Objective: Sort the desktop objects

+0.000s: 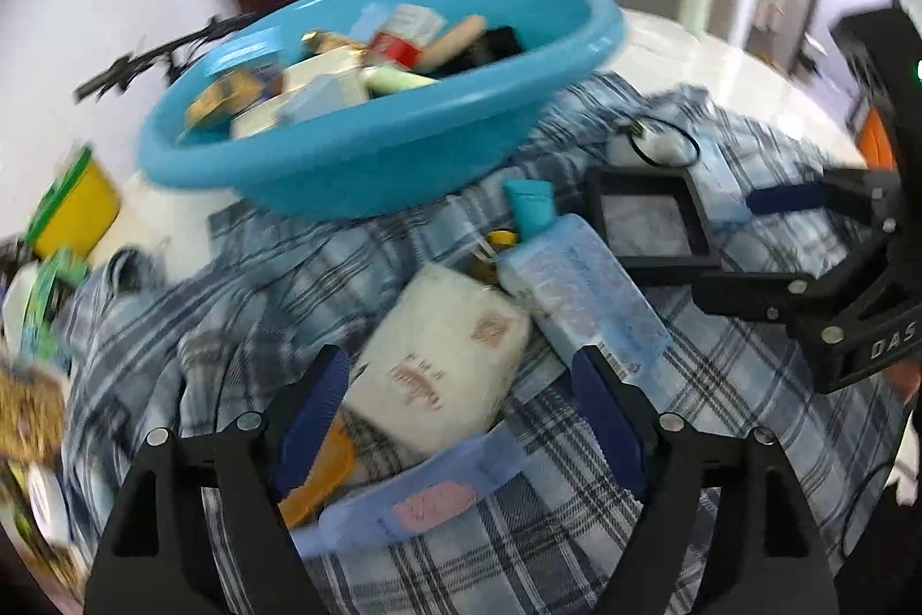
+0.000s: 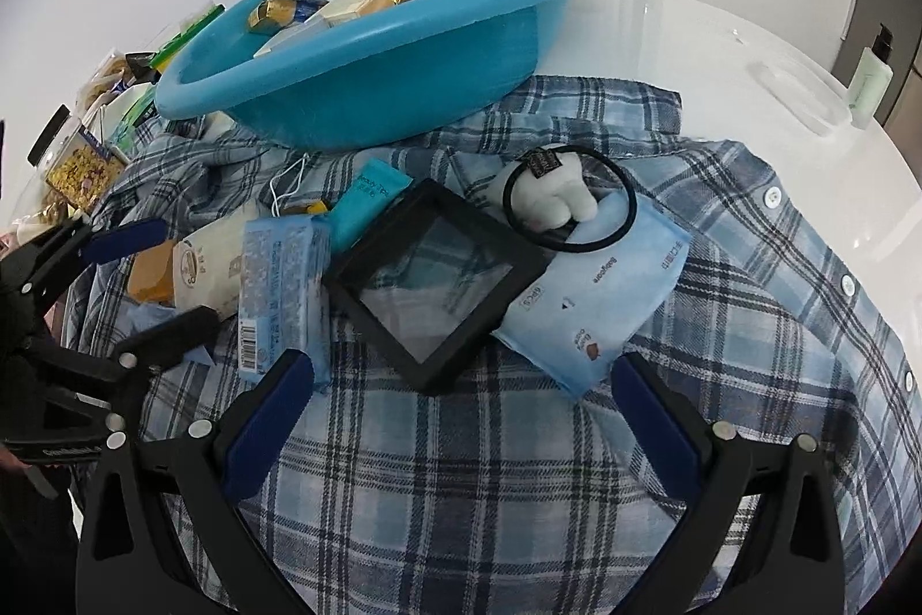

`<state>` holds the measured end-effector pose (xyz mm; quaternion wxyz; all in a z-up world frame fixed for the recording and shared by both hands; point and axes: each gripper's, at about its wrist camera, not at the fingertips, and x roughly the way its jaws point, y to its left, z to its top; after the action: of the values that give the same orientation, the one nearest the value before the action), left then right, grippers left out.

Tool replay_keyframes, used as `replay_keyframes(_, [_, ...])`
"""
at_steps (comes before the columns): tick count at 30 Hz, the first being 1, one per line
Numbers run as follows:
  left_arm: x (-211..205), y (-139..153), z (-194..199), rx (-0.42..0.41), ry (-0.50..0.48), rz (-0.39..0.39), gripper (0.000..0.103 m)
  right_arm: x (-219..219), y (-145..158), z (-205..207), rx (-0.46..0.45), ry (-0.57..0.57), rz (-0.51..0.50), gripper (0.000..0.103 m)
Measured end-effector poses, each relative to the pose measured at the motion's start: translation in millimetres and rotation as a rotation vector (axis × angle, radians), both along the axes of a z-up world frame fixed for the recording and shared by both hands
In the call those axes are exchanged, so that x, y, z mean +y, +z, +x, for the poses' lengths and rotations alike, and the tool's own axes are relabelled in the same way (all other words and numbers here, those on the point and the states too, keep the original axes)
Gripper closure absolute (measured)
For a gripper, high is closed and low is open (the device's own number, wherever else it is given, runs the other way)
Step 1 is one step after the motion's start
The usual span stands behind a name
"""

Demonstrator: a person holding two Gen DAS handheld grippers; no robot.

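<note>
We are holding the left claw (image 1: pixel 461 419) wide over a white pack (image 1: pixel 438 373) low in the frame, not gripping; the right claw (image 2: pixel 461 419) is gaping empty below a black frame (image 2: pixel 432 278); the basin (image 2: pixel 403 56) is sitting upper centre on the shirt (image 2: pixel 518 471)

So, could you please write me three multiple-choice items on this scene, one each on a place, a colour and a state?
1. Where does the black frame lie?
A. on the plaid shirt
B. inside the basin
C. on bare tabletop

2. What colour is the basin?
A. red
B. turquoise blue
C. white

3. How do the right tongs stand?
A. shut on the frame
B. shut on the hair tie
C. open, holding nothing

Answers: 1 A, checked cloth shows all around the frame. 2 B, its wall and rim are turquoise blue. 3 C, the blue pads stand wide apart with only shirt between them.
</note>
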<state>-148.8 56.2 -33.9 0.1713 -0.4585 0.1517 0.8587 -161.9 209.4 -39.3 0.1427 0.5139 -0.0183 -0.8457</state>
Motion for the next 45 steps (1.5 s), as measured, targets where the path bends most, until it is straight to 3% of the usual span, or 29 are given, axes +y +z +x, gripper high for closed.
replay_keyframes(2, [6,-4,-4,0.007,-0.029,-0.039,0.021,3,0,1,-0.001,-0.007,0.001,0.000])
replay_keyframes(7, [5,-4,-12,-0.008,-0.091,-0.040,0.021,15,0,0,-0.004,-0.035,-0.005,0.000])
replay_keyframes(10, [0,-7,-14,-0.008,-0.100,-0.077,0.021,20,1,-1,-0.006,-0.045,-0.014,0.000])
replay_keyframes(18, [0,-17,-15,-0.030,-0.094,-0.064,0.021,8,0,0,-0.009,-0.011,-0.017,0.000])
replay_keyframes(19, [2,-18,-16,-0.026,-0.085,-0.065,0.022,6,-1,0,-0.011,-0.005,-0.014,0.000])
replay_keyframes(21, [4,-21,-18,-0.035,-0.058,-0.051,0.040,3,-2,3,-0.013,0.007,-0.005,0.000])
replay_keyframes(22, [3,-22,-19,-0.037,-0.030,-0.045,0.045,2,-2,4,-0.012,0.008,-0.003,0.000])
replay_keyframes(26, [-10,-15,-20,-0.041,0.101,0.021,0.055,2,0,7,-0.006,0.004,0.001,0.000])
replay_keyframes(29, [-24,-1,-13,-0.017,0.174,0.080,0.058,0,0,9,-0.004,0.007,0.002,0.000])
replay_keyframes(37, [-43,24,11,0.049,0.284,0.129,0.060,-27,1,20,0.021,0.068,0.028,0.000])
replay_keyframes(45, [-63,36,31,0.083,0.347,0.213,0.064,-45,24,39,0.128,0.125,0.013,0.000])
